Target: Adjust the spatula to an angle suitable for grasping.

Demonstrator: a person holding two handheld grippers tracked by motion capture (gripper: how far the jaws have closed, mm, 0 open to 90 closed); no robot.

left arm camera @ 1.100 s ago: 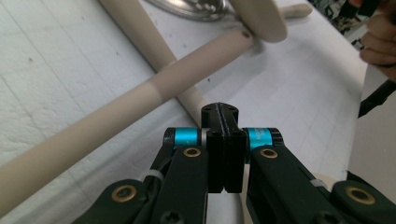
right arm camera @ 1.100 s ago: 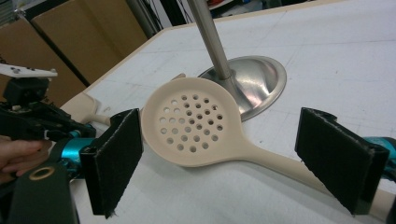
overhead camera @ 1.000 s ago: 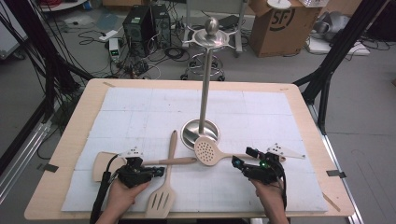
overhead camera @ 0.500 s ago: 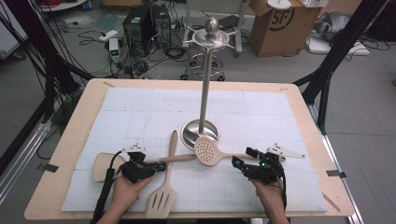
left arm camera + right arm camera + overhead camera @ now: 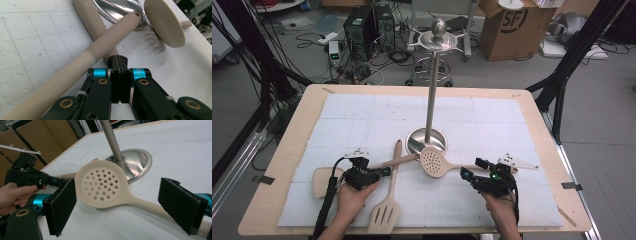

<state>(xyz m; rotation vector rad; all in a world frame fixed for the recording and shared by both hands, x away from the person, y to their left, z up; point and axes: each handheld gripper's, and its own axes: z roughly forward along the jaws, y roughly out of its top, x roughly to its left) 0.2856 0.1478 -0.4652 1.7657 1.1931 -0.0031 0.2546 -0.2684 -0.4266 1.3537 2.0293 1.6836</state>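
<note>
Cream-coloured skimmer [image 5: 102,186], its round head pierced with small holes, is lying on the white-covered bench [image 5: 492,115], handle passing between the wide-spread jaws of the right gripper [image 5: 130,205]. Left gripper [image 5: 120,62] is sitting with jaws pressed together beside a plain beige handle [image 5: 75,67]. Beyond, the skimmer's head is leaning against the steel stand base [image 5: 136,162].

the skimmer [image 5: 434,161] lies just left of the right gripper [image 5: 469,174], its bowl leaning on the stand base [image 5: 426,140] behind. the spoon handle [image 5: 399,160] runs beside the left gripper [image 5: 384,172]; the slotted turner [image 5: 387,210] lies right of it.
</note>
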